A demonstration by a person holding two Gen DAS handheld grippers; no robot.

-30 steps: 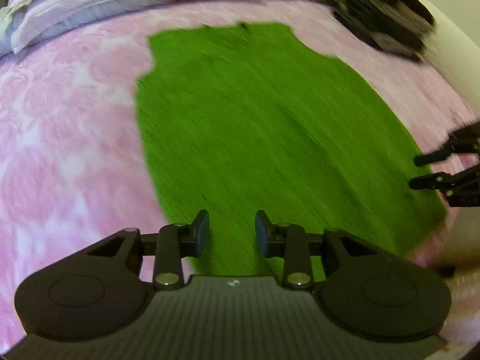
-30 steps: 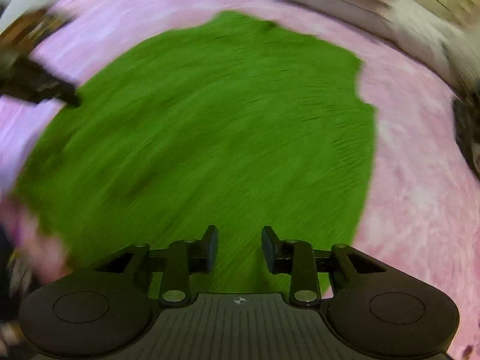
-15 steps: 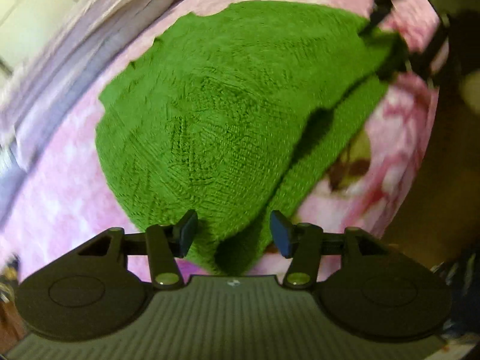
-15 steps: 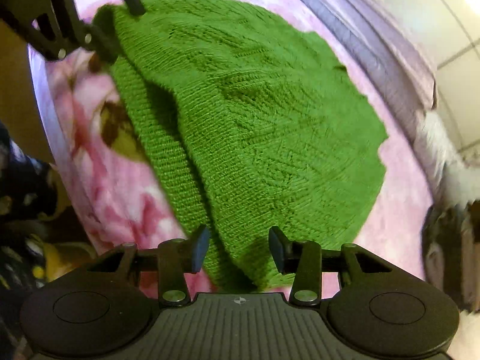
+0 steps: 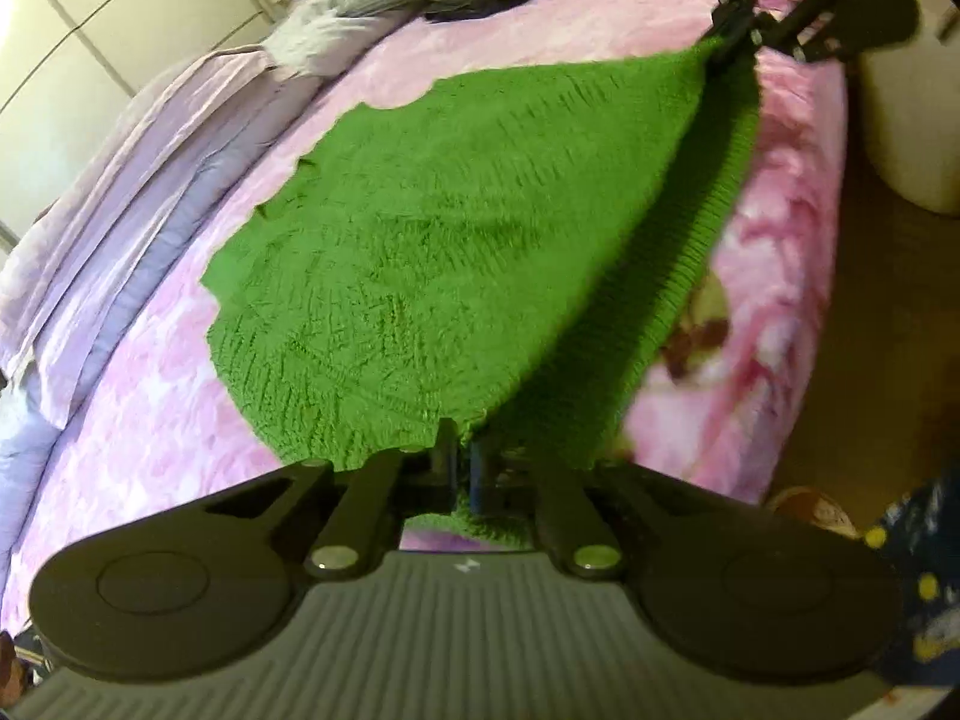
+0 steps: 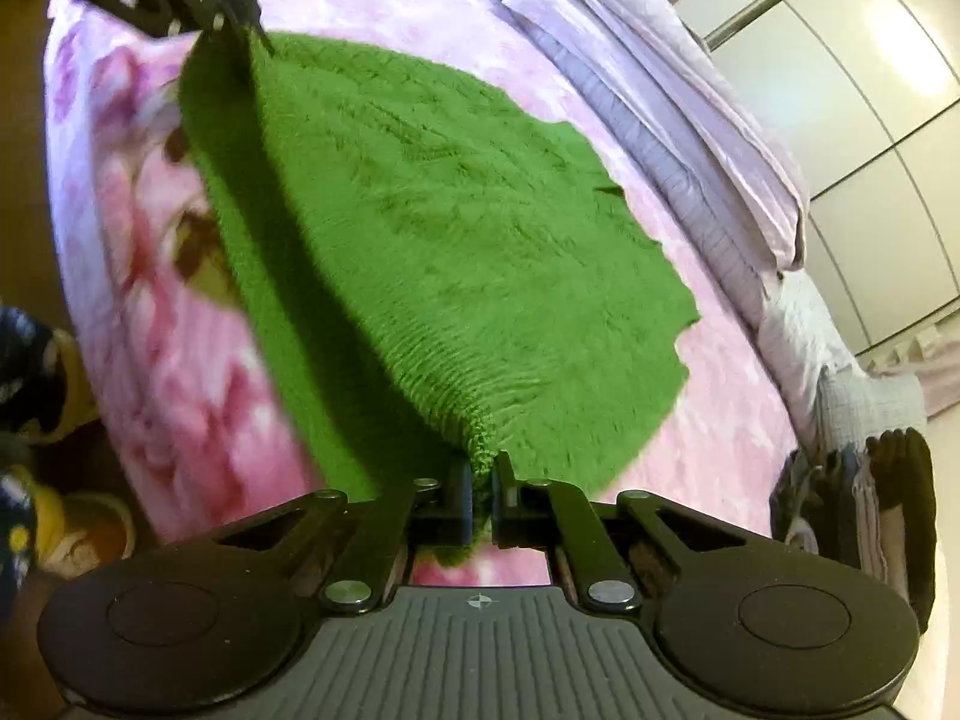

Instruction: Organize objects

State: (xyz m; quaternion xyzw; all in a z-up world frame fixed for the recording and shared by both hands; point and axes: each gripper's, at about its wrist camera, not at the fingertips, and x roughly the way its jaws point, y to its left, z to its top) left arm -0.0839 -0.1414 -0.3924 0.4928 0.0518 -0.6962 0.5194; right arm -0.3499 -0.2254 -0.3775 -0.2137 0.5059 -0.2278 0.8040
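A green knitted garment (image 5: 456, 240) lies spread on a pink floral blanket (image 5: 150, 408); it also shows in the right wrist view (image 6: 432, 228). My left gripper (image 5: 462, 456) is shut on one near corner of its hem. My right gripper (image 6: 480, 480) is shut on the other near corner. The hem edge is lifted taut between the two grippers, and a ribbed layer hangs below it. Each gripper appears in the other's view, the right one (image 5: 738, 24) and the left one (image 6: 234, 6), at the far end of the lifted edge.
Folded lilac bedding (image 5: 120, 180) lies along the far side of the bed, also in the right wrist view (image 6: 672, 120). White wardrobe doors (image 6: 870, 60) stand beyond. The bed edge drops to a brown floor (image 5: 870, 330). Dark clutter (image 6: 888, 510) sits at the right.
Both grippers were open around the near hem half a second ago; both have now shut on it and lifted the edge off the blanket.
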